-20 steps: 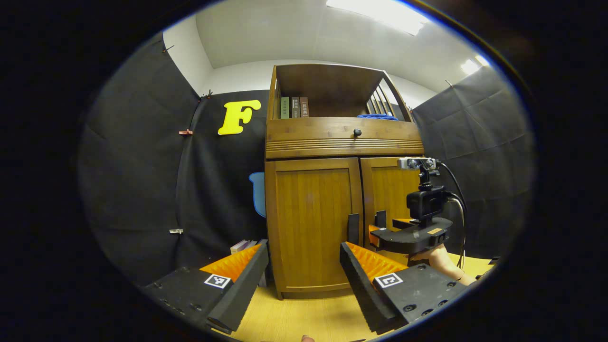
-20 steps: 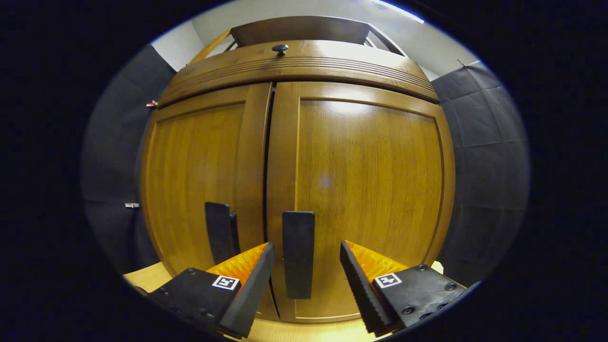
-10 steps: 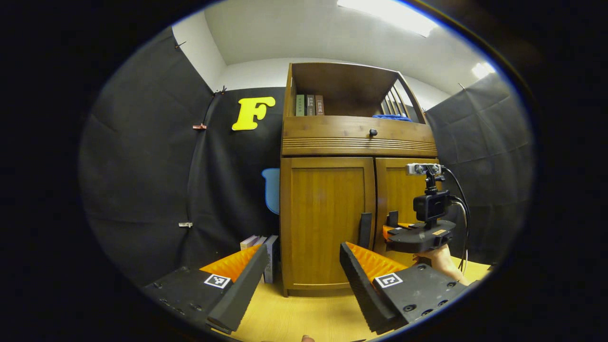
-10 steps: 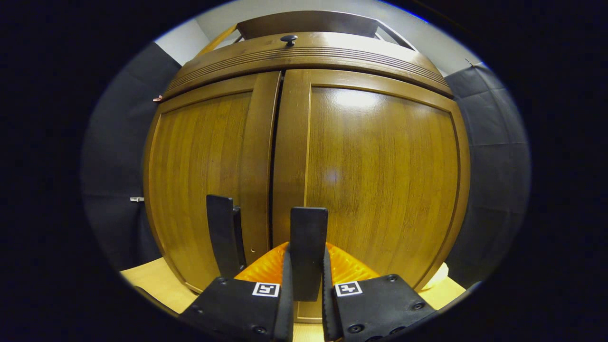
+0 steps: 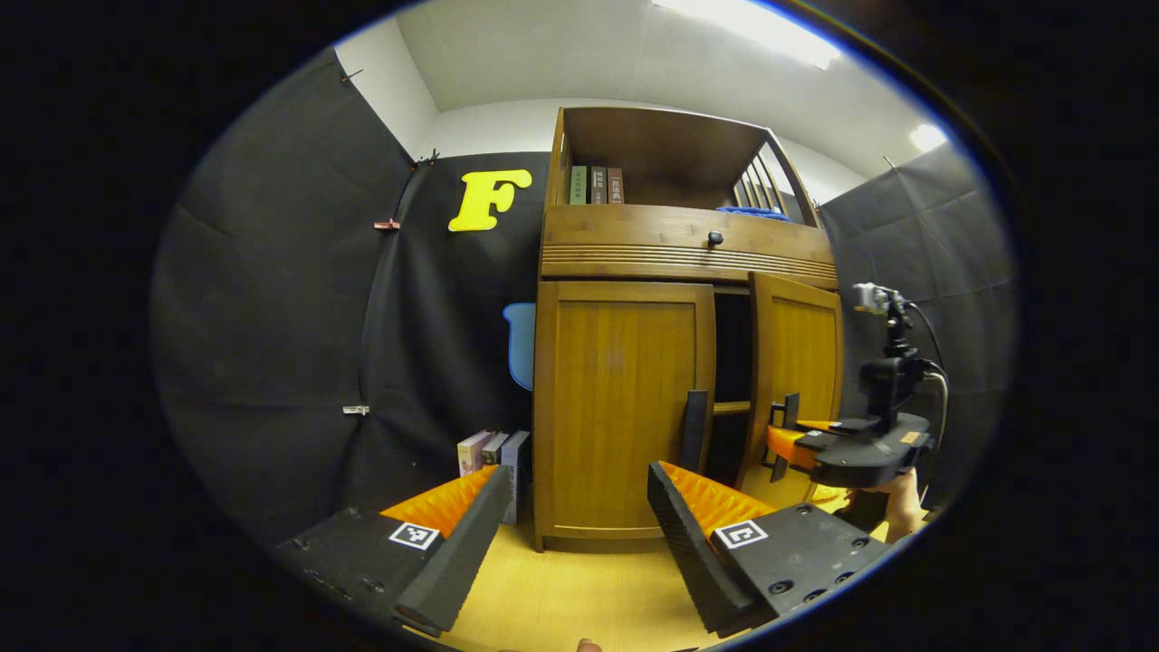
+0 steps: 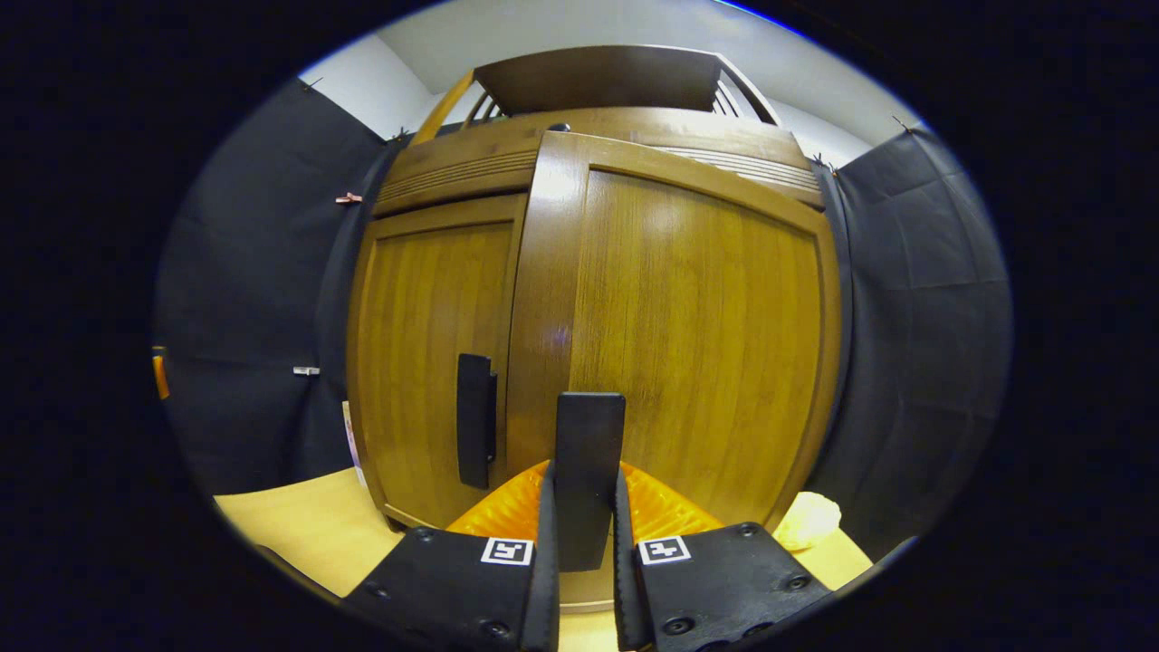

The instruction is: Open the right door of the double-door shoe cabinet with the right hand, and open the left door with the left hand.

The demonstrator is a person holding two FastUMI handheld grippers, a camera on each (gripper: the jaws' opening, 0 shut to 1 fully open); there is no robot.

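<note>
The wooden shoe cabinet (image 5: 679, 263) stands against the booth wall. Its right door (image 6: 697, 344) is swung partly outward, and a dark gap shows between the doors in the left gripper view. My right gripper (image 6: 581, 561) is shut on that door's dark upright handle (image 6: 589, 453); it also shows from the side as the right gripper (image 5: 783, 435), held by a hand. The left door (image 5: 620, 407) is closed, its dark handle (image 5: 694, 430) near the inner edge. My left gripper (image 5: 579, 534) is open, well short of the cabinet and holding nothing.
Several books (image 5: 493, 453) stand on the floor left of the cabinet, and more books (image 5: 593, 185) sit on the top shelf beside a blue cloth (image 5: 751, 213). A small knob (image 5: 714, 238) marks the drawer. A pale yellow object (image 6: 806, 523) lies on the wooden floor (image 5: 561, 598) by the cabinet's right side.
My right gripper closed on the right door's handle, then pulled the door partly open. My left gripper stayed open and drew back a little from the cabinet.
</note>
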